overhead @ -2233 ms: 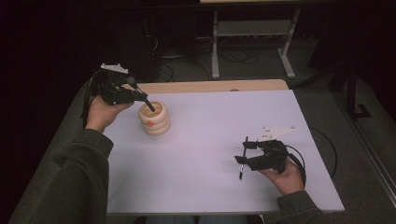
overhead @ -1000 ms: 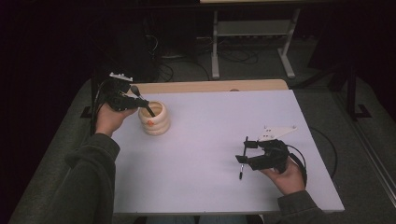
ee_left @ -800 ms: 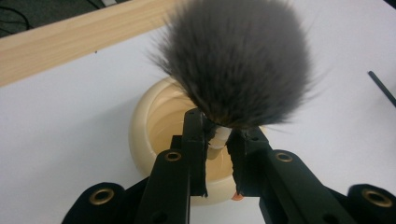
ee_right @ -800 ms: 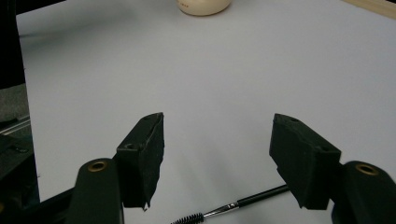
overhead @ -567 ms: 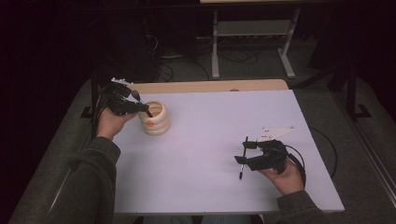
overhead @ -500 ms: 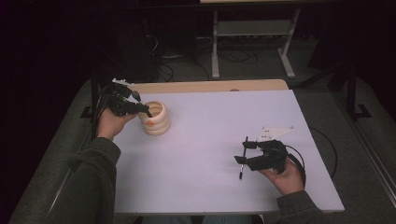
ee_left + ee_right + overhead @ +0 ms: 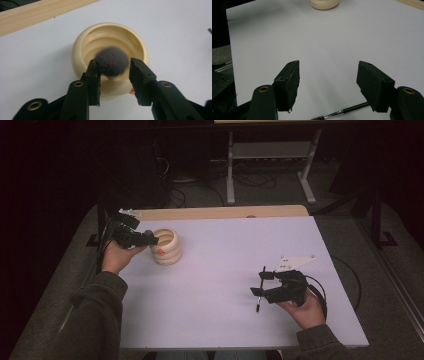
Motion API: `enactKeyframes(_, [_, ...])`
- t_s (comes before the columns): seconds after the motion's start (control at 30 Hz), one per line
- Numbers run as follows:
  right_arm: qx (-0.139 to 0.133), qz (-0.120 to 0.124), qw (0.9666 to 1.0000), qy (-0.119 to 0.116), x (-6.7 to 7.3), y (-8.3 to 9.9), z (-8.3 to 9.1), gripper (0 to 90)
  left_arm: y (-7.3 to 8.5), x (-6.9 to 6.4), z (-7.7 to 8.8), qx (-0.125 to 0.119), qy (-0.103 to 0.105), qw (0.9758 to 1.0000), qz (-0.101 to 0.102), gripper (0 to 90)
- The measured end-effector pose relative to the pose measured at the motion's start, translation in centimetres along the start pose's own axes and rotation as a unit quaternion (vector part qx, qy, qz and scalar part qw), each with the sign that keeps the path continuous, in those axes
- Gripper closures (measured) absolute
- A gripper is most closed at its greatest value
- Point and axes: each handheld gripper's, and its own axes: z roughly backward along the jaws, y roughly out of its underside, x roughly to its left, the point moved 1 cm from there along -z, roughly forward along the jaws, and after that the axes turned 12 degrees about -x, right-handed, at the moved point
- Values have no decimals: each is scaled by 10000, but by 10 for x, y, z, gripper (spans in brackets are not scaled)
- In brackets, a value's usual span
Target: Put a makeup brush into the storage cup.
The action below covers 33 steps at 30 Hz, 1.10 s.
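A cream ribbed pot (image 7: 166, 246) stands at the far left of the white table (image 7: 225, 250). My left gripper (image 7: 152, 240) hovers at the pot's left rim. Its jaws have just been opening and now stand open. In the left gripper view a blurred grey fluffy brush head (image 7: 111, 61) sits loose between the jaws of the left gripper (image 7: 113, 65), over the pot's (image 7: 80, 45) mouth. My right gripper (image 7: 259, 284) is open near the front right, above a thin black spoolie wand (image 7: 258, 303). The wand (image 7: 337, 114) lies flat on the table under the right gripper (image 7: 328, 72).
A wooden strip (image 7: 220, 212) runs along the table's far edge. Beyond it stand a metal frame (image 7: 270, 165) and cables on the dark floor. The person's sleeves (image 7: 90, 320) come in at the front corners.
The left gripper's jaws have parted around the brush they were shut on, and the hand has settled slightly lower at the pot's rim. The right gripper has kept still.
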Motion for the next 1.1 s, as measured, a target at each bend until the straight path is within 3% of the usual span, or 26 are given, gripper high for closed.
enactKeyframes(0.33, [38, 33, 10000, 21, 0, 0, -3, 333, 12, -2, 18, -213, 86, 9997, -14, 550])
enactKeyframes(0.53, [82, 28, 10000, 48, 0, 0, -4, 333, 18, -7, 20, -142, 125, 9998, -101, 544])
enactKeyframes(1.1, [160, 70, 9998, 116, -3, 3, -2, 333, 24, -25, 25, -333, 426, 9984, -150, 529])
